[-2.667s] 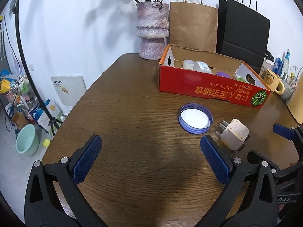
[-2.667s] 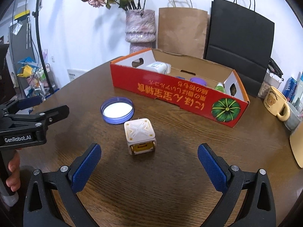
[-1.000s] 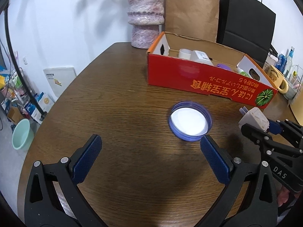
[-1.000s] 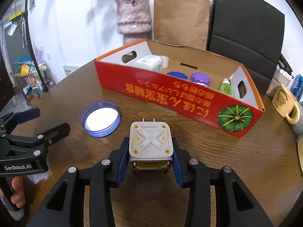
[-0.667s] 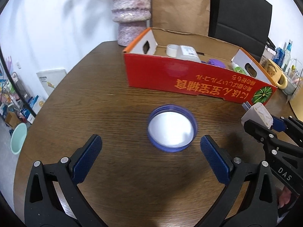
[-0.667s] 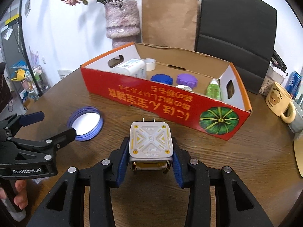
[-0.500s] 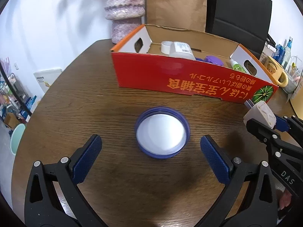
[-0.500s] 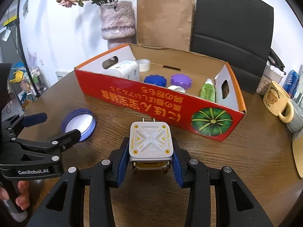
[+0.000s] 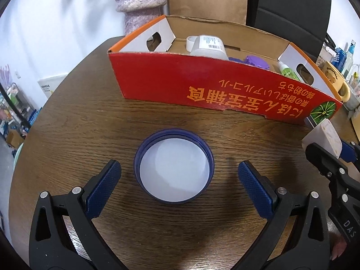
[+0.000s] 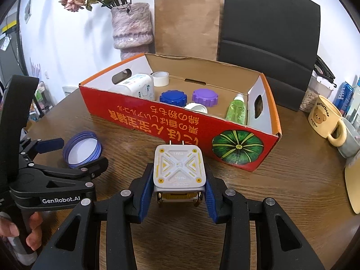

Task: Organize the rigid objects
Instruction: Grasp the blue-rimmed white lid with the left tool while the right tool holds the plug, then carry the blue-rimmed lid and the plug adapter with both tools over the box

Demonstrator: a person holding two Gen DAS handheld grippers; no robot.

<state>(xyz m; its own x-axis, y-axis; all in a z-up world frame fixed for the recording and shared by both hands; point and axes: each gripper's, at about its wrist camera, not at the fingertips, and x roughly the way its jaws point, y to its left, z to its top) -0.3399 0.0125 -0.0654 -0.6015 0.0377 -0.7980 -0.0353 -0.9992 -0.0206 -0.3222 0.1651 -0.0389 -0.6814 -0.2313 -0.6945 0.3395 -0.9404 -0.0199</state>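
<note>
With the right gripper (image 10: 177, 193) pinching the charger (image 10: 179, 170) at frame centre below the box (image 10: 171, 123), the left gripper (image 9: 178, 185), jaws spread, straddles the lid (image 9: 173, 165) mid-frame, which likely needs closing on next.

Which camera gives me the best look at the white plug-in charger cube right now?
The right wrist view: the charger cube sits centred and sharp, pinched between the right gripper jaws, prongs pointing toward the red box. The left wrist view catches only one corner of it at the right edge.
</note>
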